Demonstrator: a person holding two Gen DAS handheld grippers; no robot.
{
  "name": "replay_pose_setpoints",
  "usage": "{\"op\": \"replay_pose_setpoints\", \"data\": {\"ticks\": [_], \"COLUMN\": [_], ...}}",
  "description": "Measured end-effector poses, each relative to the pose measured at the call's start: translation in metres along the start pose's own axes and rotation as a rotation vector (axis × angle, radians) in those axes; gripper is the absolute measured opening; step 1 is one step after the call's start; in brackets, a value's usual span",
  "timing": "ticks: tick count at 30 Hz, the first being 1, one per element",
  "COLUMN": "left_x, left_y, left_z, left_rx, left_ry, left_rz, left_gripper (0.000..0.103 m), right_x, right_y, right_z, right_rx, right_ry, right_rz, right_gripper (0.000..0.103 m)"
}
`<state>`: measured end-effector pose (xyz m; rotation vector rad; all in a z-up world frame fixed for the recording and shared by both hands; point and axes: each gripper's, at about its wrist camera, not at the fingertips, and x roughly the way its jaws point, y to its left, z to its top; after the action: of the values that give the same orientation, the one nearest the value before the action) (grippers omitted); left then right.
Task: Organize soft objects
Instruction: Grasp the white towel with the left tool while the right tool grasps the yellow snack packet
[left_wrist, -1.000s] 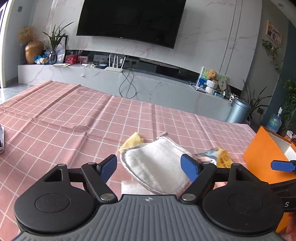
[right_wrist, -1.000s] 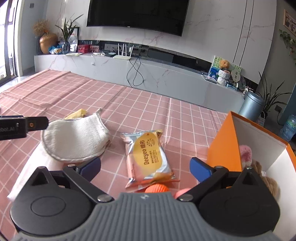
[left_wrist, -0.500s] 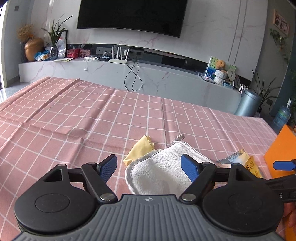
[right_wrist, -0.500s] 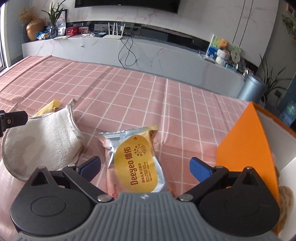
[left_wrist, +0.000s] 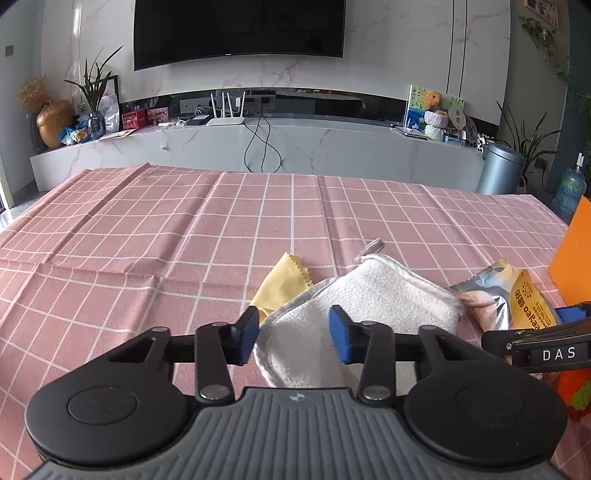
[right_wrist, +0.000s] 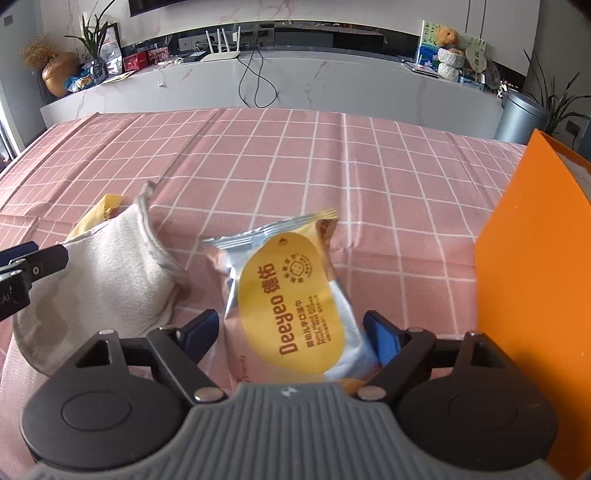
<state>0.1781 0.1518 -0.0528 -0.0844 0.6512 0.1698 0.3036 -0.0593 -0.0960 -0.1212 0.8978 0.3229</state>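
Left gripper sat low centre of the left view, jaws closing around the near edge of the white cloth; cloth was between the pads, contact not clear yet. Cloth looked soft, light, floppy; a pinch at the hemmed edge should have held, though it would drape and might drag the yellow cloth tucked under its left side.

Right gripper sat low centre of the right view, jaws closing, fairly wide, straddling the wipes pack. Pads were not seen pressing. Foil pack looked light, squashy, slick; a grip across its middle probably beats the crimped ends. Orange box stood at right edge, likely the drop spot.
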Motion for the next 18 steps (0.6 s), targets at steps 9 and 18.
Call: {"op": "replay_pose_setpoints", "data": {"ticks": [9, 18], "left_x": [-0.005, -0.010], "left_y": [-0.006, 0.001], "left_z": [-0.001, -0.003], "left_rx": [0.036, -0.023], "left_ry": [-0.017, 0.009], "left_rz": [-0.029, -0.013], "left_gripper": [0.015, 0.086], "right_x": [-0.004, -0.018], "right_y": [0.008, 0.015], "right_z": [-0.001, -0.002], "right_rx": [-0.024, -0.012], "right_ry": [0.004, -0.033], "right_rz": [0.043, 0.054], "right_gripper": [0.062, 0.075]}}
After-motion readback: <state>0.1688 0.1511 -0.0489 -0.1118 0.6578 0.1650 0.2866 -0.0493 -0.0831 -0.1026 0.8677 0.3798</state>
